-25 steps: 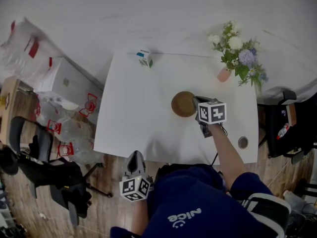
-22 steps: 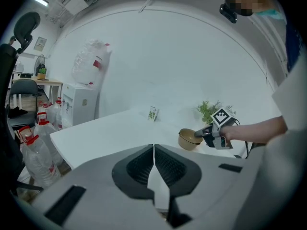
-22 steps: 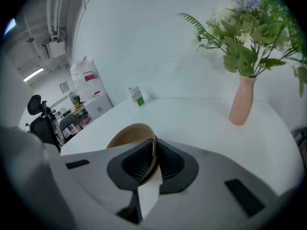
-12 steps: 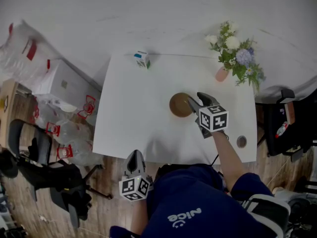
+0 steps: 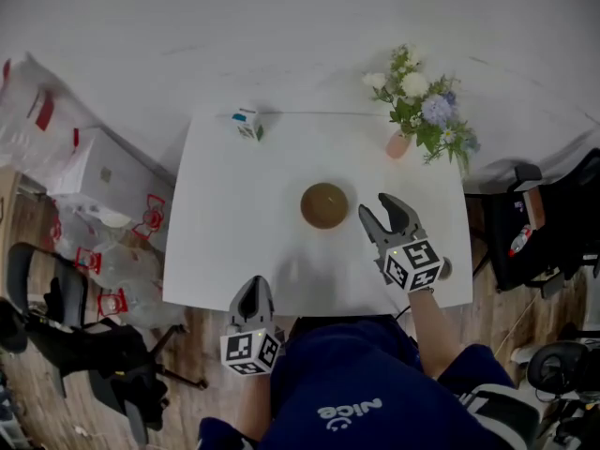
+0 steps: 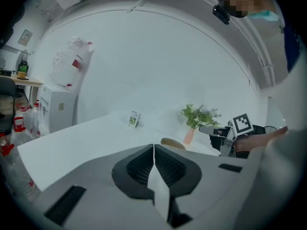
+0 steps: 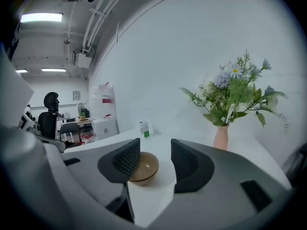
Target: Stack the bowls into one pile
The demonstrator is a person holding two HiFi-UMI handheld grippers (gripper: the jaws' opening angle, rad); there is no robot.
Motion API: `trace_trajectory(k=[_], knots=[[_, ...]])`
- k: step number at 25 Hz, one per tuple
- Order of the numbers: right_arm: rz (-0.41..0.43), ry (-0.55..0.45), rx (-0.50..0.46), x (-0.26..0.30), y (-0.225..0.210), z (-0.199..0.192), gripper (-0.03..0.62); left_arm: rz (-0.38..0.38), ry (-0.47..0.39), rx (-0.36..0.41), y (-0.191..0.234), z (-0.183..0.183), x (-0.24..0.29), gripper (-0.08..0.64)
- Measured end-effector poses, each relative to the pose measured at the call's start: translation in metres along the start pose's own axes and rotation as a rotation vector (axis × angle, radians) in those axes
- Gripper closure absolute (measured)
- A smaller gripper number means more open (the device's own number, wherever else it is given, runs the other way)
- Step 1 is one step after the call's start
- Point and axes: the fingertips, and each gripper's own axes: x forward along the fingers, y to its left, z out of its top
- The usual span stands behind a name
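Note:
A pile of brown bowls [image 5: 324,204] sits nested near the middle of the white table [image 5: 225,232]. In the right gripper view the bowls [image 7: 144,167] show as two rims, one inside the other. My right gripper [image 5: 382,214] hovers just right of the pile and apart from it. Its jaws are opening, with nothing between them [image 7: 156,162]. My left gripper [image 5: 251,295] is shut and empty at the table's front edge, well short of the bowls [image 6: 172,143]. Its closed jaws [image 6: 153,162] point towards the pile.
A pink vase of flowers [image 5: 399,144] stands at the table's back right and a small green-and-white carton [image 5: 247,123] at the back left. A round grommet [image 5: 445,268] sits by the front right corner. Boxes, plastic bags and office chairs [image 5: 56,317] crowd the floor to the left.
My right gripper let go of the bowls, opened wide and drew back and up towards the person. The left gripper rose a little towards the table edge.

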Motion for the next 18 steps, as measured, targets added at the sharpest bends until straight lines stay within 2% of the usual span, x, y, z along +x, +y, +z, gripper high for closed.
trace_trajectory(k=[7, 13, 18], knots=[[-0.127, -0.043, -0.005, -0.056, -0.006, -0.023, 0.388, -0.12, -0.032, 0.07, -0.043, 0.014, 0.02, 0.535], [-0.21, 0.017, 0.024, -0.086, -0.011, -0.061, 0.388, -0.155, 0.002, 0.069, -0.06, -0.002, 0.027, 0.535], [-0.23, 0.007, 0.028, -0.099, -0.019, -0.06, 0.388, -0.174, 0.003, 0.078, -0.07, -0.004, 0.03, 0.535]])
